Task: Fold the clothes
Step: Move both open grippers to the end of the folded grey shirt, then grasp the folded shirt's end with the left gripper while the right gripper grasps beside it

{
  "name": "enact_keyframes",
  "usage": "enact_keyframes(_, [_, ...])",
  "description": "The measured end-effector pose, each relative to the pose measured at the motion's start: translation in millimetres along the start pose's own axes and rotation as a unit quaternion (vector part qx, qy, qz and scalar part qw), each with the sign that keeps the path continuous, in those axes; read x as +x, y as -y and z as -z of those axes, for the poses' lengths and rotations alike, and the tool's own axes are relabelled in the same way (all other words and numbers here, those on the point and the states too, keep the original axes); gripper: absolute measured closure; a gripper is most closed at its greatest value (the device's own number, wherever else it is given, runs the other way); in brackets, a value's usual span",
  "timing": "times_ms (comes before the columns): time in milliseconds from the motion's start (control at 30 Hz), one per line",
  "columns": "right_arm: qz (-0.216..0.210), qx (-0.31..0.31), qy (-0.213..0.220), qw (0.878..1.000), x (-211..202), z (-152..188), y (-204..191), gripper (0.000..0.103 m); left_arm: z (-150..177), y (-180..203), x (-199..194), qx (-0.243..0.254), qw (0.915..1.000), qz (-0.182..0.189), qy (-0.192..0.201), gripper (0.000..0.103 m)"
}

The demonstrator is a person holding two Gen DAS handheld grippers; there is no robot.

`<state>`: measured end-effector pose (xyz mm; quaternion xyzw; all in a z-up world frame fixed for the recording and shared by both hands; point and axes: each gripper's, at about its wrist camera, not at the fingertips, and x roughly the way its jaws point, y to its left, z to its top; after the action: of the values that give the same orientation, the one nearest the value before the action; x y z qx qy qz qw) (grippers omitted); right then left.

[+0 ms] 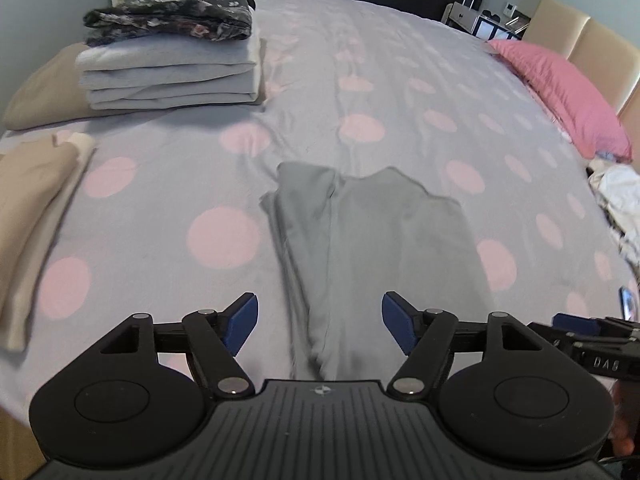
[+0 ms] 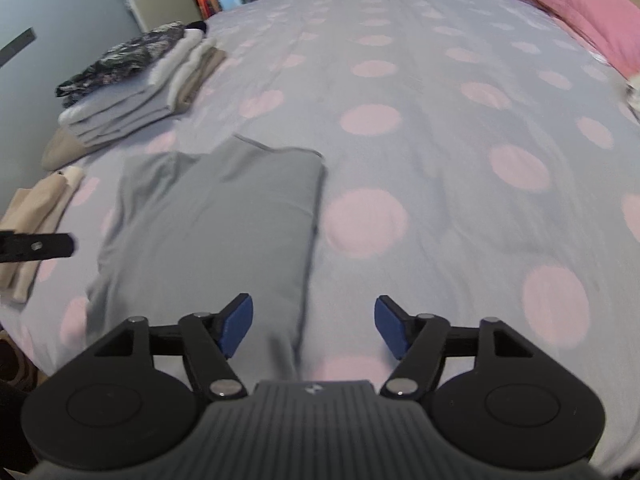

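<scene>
Grey garment (image 1: 360, 240) lies folded on bed (image 1: 400, 80), beneath and ahead of both grippers. Left gripper (image 1: 318, 322) released; right gripper (image 2: 313, 326) released, empty.

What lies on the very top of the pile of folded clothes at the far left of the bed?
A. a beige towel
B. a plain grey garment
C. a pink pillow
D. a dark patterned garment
D: the dark patterned garment sits on top of the folded light grey pieces in the pile on the bed.
</scene>
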<state>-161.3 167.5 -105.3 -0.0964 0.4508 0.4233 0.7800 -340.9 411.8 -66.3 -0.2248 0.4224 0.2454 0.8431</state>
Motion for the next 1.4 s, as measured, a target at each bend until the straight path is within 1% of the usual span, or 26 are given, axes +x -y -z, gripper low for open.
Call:
enact_keyframes(100, [-0.019,-0.012,0.005,1.000,10.5,-14.6,-4.2,0.031,-14.5,-7.6,20.4,-0.010,0.9998,0.016,-0.007,0.035])
enact_keyframes(233, [-0.035,-0.008,0.000,0.999,31.0,-30.4,-4.0,0.031,-25.3,-17.6,51.1,-0.026,0.9996,0.014,-0.004,0.035])
enact_keyframes(300, [-0.041,0.000,-0.005,0.999,42.9,-37.1,-1.9,0.031,-26.3,-21.6,61.8,-0.028,0.9995,0.008,0.006,0.036])
enact_keyframes(400, [-0.048,0.012,-0.013,0.999,61.5,-44.9,1.9,0.031,-25.9,-29.2,75.7,-0.041,0.9990,0.012,0.013,0.036])
enact_keyframes(567, [-0.062,0.033,-0.030,0.997,91.7,-54.0,10.0,0.031,-23.7,-43.6,101.3,-0.065,0.9977,0.019,0.002,0.038])
enact_keyframes(633, [-0.069,0.041,-0.035,0.996,101.8,-57.1,13.3,0.031,-23.2,-48.6,108.3,-0.078,0.9964,0.035,0.003,0.038])
enact_keyframes(700, [-0.077,0.046,-0.037,0.995,110.1,-60.3,15.3,0.031,-23.1,-48.8,113.1,-0.073,0.9966,0.038,0.006,0.037])
enact_keyframes(800, [-0.083,0.037,-0.033,0.995,118.3,-65.1,12.6,0.033,-23.5,-44.6,116.1,-0.050,0.9980,0.035,0.017,0.037])
enact_keyframes(867, [-0.088,0.031,-0.029,0.995,123.0,-67.8,10.4,0.036,-24.3,-43.5,118.5,-0.045,0.9980,0.037,0.025,0.037])
enact_keyframes(933, [-0.094,0.027,-0.025,0.995,127.3,-70.4,9.2,0.043,-25.3,-43.2,120.6,-0.045,0.9976,0.041,0.032,0.039])
enact_keyframes(1033, [-0.107,0.031,-0.019,0.994,131.1,-72.3,9.2,0.049,-27.0,-38.8,120.4,-0.032,0.9976,0.047,0.040,0.052])
enact_keyframes(1067, [-0.111,0.034,-0.016,0.993,131.3,-72.1,10.1,0.051,-27.2,-36.4,120.0,-0.026,0.9976,0.048,0.042,0.059])
enact_keyframes(1100, [-0.114,0.039,-0.013,0.993,131.3,-72.0,11.8,0.056,-27.3,-34.0,119.7,-0.019,0.9976,0.049,0.045,0.064])
enact_keyframes(1133, [-0.116,0.048,-0.012,0.992,131.0,-71.9,14.7,0.060,-27.5,-31.6,119.3,-0.013,0.9975,0.051,0.047,0.065])
enact_keyframes(1167, [-0.118,0.058,-0.010,0.991,130.7,-71.7,17.9,0.068,-27.4,-30.9,118.4,-0.013,0.9973,0.052,0.049,0.069])
enact_keyframes(1200, [-0.127,0.072,-0.010,0.989,130.5,-71.6,22.2,0.073,-27.2,-30.2,117.6,-0.013,0.9971,0.054,0.052,0.075])
enact_keyframes(1233, [-0.136,0.087,-0.011,0.987,130.1,-71.5,25.8,0.078,-27.1,-29.4,116.7,-0.013,0.9969,0.056,0.055,0.078])
enact_keyframes(1267, [-0.141,0.098,-0.011,0.985,128.7,-71.4,28.4,0.080,-27.2,-28.7,114.6,-0.013,0.9966,0.056,0.058,0.083])
enact_keyframes(1300, [-0.146,0.108,-0.010,0.983,127.2,-71.2,30.9,0.082,-27.0,-27.9,111.8,-0.010,0.9965,0.054,0.063,0.087])
enact_keyframes(1333, [-0.148,0.112,-0.008,0.983,124.9,-71.2,30.7,0.083,-26.8,-27.0,109.0,-0.007,0.9963,0.053,0.067,0.087])
enact_keyframes(1400, [-0.144,0.102,0.002,0.984,116.9,-72.6,24.6,0.084,-26.7,-24.3,101.7,-0.001,0.9958,0.051,0.076,0.089])
